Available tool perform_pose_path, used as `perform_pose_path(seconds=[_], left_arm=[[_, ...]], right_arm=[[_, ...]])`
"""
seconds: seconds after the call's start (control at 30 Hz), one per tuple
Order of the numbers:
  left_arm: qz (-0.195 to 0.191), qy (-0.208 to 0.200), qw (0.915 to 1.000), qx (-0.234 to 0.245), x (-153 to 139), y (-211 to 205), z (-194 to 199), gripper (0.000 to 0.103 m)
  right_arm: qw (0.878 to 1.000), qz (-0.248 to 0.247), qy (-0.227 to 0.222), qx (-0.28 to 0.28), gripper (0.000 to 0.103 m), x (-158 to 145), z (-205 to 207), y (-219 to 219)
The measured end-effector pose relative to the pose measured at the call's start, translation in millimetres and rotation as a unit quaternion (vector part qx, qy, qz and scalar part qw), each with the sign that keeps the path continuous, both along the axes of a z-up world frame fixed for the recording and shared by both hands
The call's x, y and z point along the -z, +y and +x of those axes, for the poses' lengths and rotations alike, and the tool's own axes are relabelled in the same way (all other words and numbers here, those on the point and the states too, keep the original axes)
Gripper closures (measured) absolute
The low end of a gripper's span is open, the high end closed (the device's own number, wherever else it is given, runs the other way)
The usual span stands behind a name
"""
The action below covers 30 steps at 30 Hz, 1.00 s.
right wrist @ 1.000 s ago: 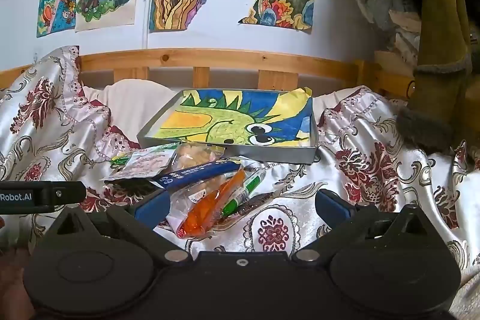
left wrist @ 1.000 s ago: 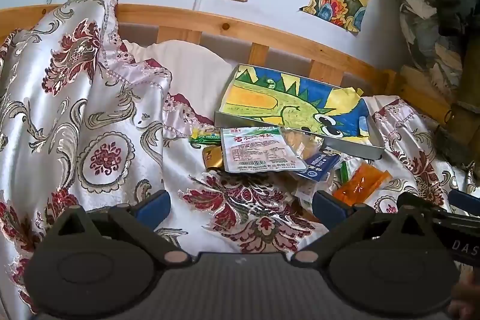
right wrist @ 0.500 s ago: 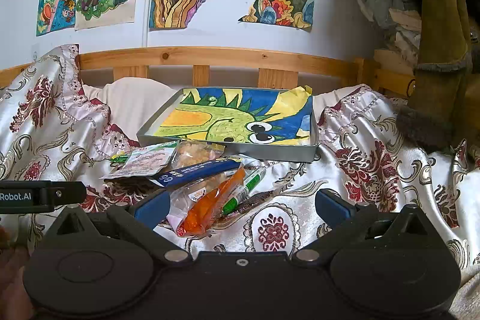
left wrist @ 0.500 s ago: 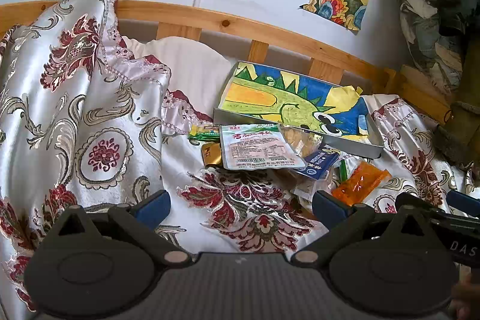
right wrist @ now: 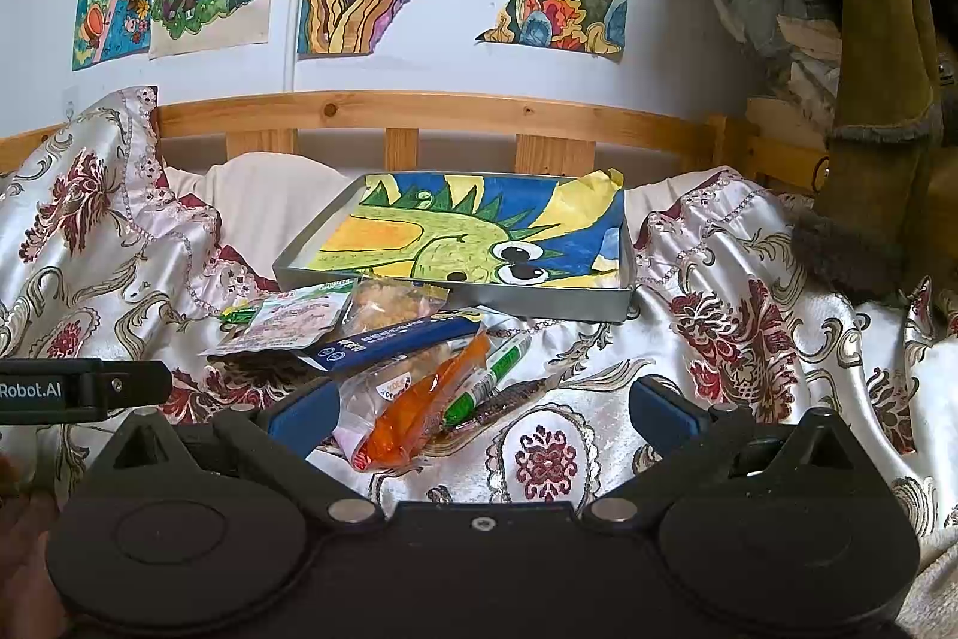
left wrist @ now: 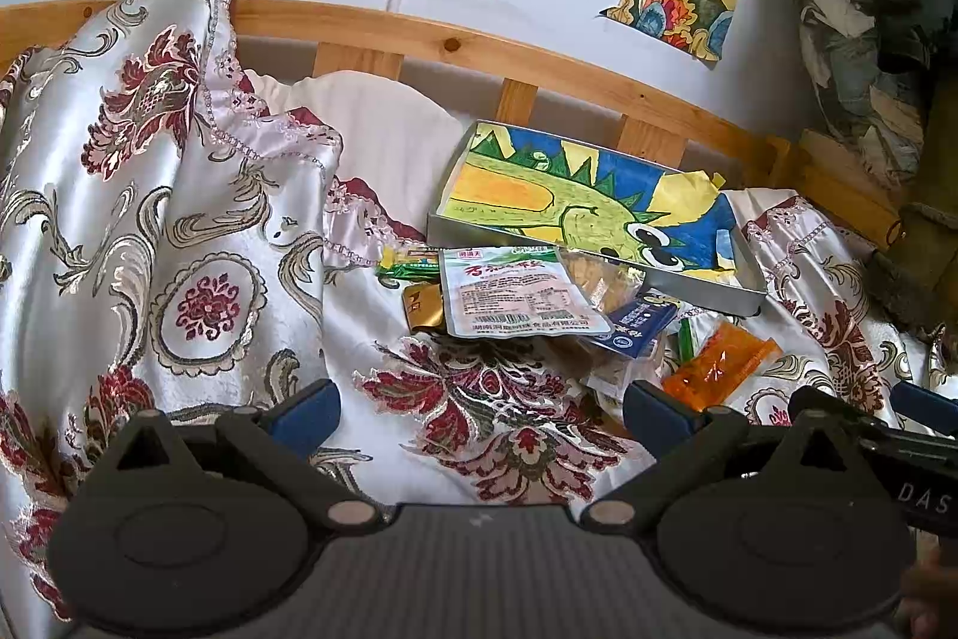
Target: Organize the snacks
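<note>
Snacks (left wrist: 515, 300) lie heaped on the bedspread (left wrist: 179, 232) just in front of the tray (right wrist: 622, 306). Left gripper (left wrist: 482, 408) hovers spread and empty before the white packet (left wrist: 509, 297); right gripper (right wrist: 482, 408), also spread, hovers by the orange packet (right wrist: 419, 405).

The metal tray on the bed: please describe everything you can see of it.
The metal tray is shallow, rectangular and grey, with low upright walls. It lies slightly tilted on the patterned bedspread, near the wooden bed rail. A colourful dragon drawing lines its bottom. No snacks are inside; some snack packets lie against its front wall.
</note>
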<state>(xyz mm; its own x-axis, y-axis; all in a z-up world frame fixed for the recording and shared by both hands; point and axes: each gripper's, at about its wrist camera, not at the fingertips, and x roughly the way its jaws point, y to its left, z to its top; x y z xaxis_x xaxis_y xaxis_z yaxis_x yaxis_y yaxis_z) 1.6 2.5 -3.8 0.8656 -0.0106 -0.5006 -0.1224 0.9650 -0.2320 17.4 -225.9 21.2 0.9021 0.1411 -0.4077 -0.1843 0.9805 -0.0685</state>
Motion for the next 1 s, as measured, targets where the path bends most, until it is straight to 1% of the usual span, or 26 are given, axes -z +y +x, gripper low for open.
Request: perform_pose_path(seconds=[0.5,0.73,1.0], left_arm=[[-0.002,0.001,1.0000,0.000,-0.2,0.4,0.3,0.001],[-0.004,0.003,1.0000,-0.002,6.3,-0.4,0.5,0.001],[-0.008,0.007,0.9999,-0.002,5.8,0.0,1.7,0.001]], right_arm=[[1.000,0.000,0.002,0.001,0.001,0.7,1.0,-0.3],[1.000,0.000,0.003,0.001,0.001,0.7,1.1,-0.3],[1.000,0.000,0.004,0.000,0.001,1.0,1.5,-0.1]])
